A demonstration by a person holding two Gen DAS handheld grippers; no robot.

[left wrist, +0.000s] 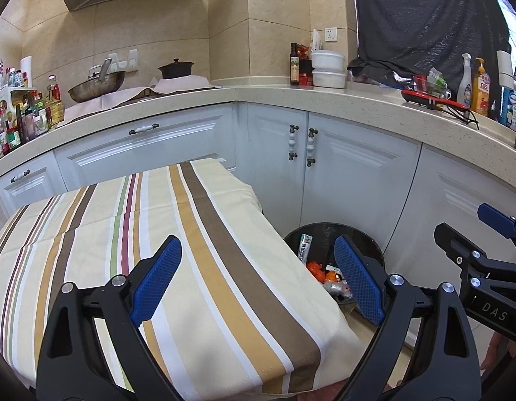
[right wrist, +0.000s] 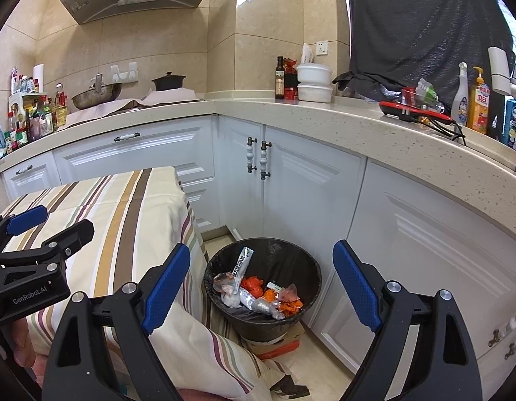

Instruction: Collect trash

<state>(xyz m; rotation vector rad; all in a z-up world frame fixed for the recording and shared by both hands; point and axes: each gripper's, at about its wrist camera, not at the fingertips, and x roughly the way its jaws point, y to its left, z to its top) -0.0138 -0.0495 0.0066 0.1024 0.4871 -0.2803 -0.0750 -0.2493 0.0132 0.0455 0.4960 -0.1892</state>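
A black trash bin [right wrist: 311, 277] stands on the floor by the table's right edge, holding orange wrappers [right wrist: 253, 285], clear plastic and a white-green packet [right wrist: 243, 260]. It also shows in the left wrist view [left wrist: 368, 244], partly behind the table. My left gripper [left wrist: 258, 277] is open and empty above the striped tablecloth [left wrist: 191, 250] near its right edge. My right gripper [right wrist: 261, 280] is open and empty, held above the bin. Each gripper shows at the edge of the other's view.
White cabinets [right wrist: 291, 183] and an L-shaped stone counter [right wrist: 325, 113] close in behind and to the right. The counter carries a wok [right wrist: 96, 95], black pot [right wrist: 167, 82], bottles, white bowls and a red board. Cardboard [right wrist: 274, 344] lies under the bin.
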